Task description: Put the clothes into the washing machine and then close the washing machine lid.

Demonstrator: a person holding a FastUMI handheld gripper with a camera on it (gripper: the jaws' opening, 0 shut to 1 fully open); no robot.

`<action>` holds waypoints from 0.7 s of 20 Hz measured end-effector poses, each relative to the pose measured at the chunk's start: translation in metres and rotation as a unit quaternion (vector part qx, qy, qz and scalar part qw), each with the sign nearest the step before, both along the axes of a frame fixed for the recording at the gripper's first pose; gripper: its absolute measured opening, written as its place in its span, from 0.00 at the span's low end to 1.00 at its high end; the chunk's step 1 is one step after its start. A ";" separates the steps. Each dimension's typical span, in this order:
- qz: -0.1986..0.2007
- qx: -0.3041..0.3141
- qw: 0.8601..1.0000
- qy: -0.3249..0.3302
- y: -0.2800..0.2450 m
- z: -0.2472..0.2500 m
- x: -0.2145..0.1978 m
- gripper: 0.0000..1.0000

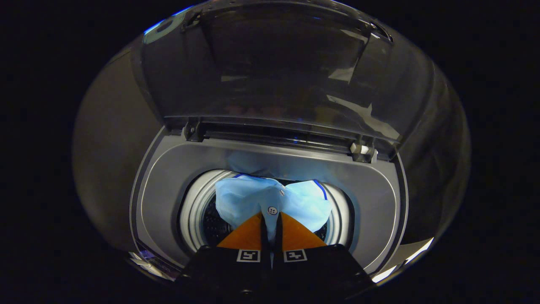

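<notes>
A light blue garment (pixel 253 198) with a white button and dark blue trim hangs bunched over the round drum opening (pixel 192 215) of a grey top-loading washing machine (pixel 168 169). My gripper (pixel 271 217) is shut on a fold of the garment, with both fingers pressed close together just under the button. The cloth spreads to both sides ahead of the fingertips and covers much of the drum's dark perforated inside. The machine's tinted clear lid (pixel 274 67) stands raised upright behind the opening, held by its hinges (pixel 194 131).
The grey top deck (pixel 371 198) rings the drum opening. A white hinge stub (pixel 362 148) sits at the lid's right end. Dark booth walls surround the machine on both sides.
</notes>
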State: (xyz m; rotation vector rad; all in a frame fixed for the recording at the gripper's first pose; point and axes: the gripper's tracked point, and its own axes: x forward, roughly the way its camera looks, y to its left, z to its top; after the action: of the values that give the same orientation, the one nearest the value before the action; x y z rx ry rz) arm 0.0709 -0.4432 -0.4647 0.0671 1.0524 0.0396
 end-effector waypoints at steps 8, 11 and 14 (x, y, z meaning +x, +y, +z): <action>0.011 0.014 1.000 -0.016 0.003 0.001 0.001 0.69; 0.004 0.008 1.000 -0.019 0.001 0.000 0.004 0.96; -0.003 0.014 1.000 -0.012 0.003 0.001 0.002 0.94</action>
State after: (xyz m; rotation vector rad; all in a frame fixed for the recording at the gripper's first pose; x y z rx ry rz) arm 0.0733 -0.4399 -0.4636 0.0950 1.0269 0.0506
